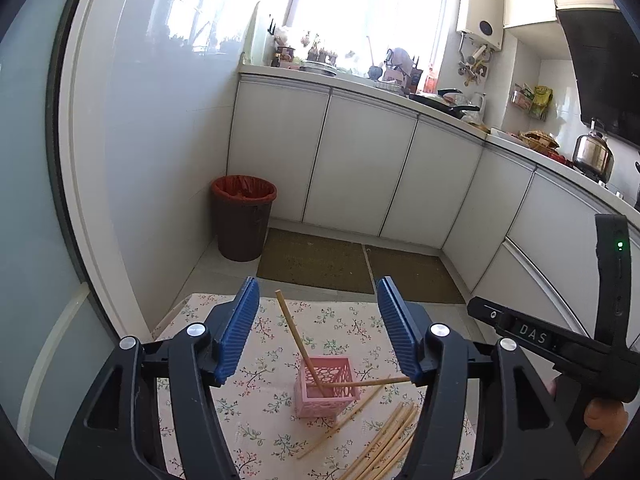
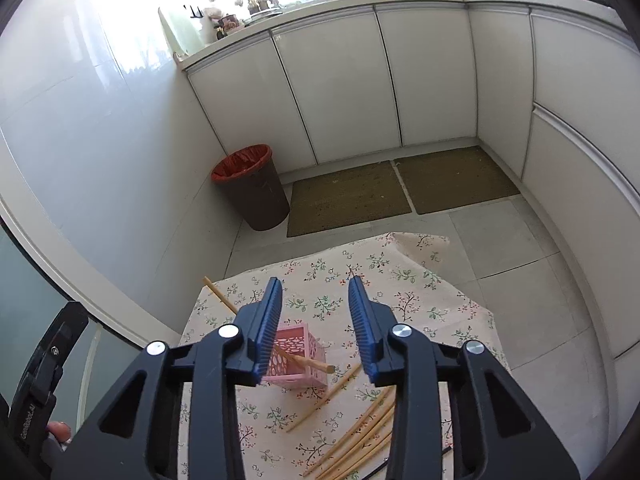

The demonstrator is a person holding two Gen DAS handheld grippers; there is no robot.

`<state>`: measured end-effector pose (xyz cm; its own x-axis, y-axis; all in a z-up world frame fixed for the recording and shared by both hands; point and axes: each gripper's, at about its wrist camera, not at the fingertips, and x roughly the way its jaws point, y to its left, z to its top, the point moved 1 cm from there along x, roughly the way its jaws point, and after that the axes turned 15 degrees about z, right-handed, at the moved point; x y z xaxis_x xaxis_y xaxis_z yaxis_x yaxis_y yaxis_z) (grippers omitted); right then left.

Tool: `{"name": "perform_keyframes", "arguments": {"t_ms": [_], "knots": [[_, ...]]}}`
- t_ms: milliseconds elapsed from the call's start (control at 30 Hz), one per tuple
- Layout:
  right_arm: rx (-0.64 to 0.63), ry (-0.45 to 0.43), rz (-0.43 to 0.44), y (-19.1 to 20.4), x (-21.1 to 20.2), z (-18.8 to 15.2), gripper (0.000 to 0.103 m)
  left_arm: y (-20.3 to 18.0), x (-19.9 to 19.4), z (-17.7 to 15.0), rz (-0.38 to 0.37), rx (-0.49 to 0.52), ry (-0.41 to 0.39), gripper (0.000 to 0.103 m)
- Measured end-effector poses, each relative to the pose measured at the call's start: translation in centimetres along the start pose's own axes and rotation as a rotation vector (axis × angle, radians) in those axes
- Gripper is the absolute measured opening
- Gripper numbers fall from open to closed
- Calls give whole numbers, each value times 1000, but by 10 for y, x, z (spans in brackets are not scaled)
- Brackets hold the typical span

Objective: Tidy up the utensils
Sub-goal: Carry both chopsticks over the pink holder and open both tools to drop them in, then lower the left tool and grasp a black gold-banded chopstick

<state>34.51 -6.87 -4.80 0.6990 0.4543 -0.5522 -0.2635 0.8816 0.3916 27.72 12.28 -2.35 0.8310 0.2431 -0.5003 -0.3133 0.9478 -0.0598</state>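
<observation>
Your left gripper (image 1: 318, 330) points down over the table, its blue pads parted wide with nothing pressed between them. Your right gripper (image 2: 314, 326) tilts down more steeply, its pads a narrower gap apart, also gripping nothing. In the left view the right gripper's body shows at the right edge, with your fingers (image 1: 604, 420) wrapped under it.

Just below and ahead of both grippers, the pink holder (image 1: 326, 386) stands on the floral tablecloth (image 1: 280, 320). Two chopsticks sit in it: one (image 1: 294, 332) leans up and away to the left, the other (image 1: 368, 382) lies low across the rim, pointing right. The loose chopsticks (image 1: 384, 444) lie on the cloth just right of the holder, under your right gripper.

Farther off, a brown bin (image 1: 243, 218) with a red liner stands in the corner beside the white cabinets (image 1: 360, 164).
</observation>
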Motion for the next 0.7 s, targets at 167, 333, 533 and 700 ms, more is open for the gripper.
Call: {"name": "perform_keyframes", "arguments": {"t_ms": [167, 333, 533, 700], "knots": [[-11, -31, -24, -1, -28, -18, 49, -8, -18, -9, 28, 31, -15, 74], [-53, -86, -82, 1, -62, -41, 61, -15, -37, -22, 46, 56, -13, 85], [-59, -147, -125, -1, -103, -69, 76, -20, -61, -39, 56, 66, -13, 94], [-53, -150, -154, -6, -127, -90, 84, -26, -81, -56, 37, 72, 10, 96]]}}
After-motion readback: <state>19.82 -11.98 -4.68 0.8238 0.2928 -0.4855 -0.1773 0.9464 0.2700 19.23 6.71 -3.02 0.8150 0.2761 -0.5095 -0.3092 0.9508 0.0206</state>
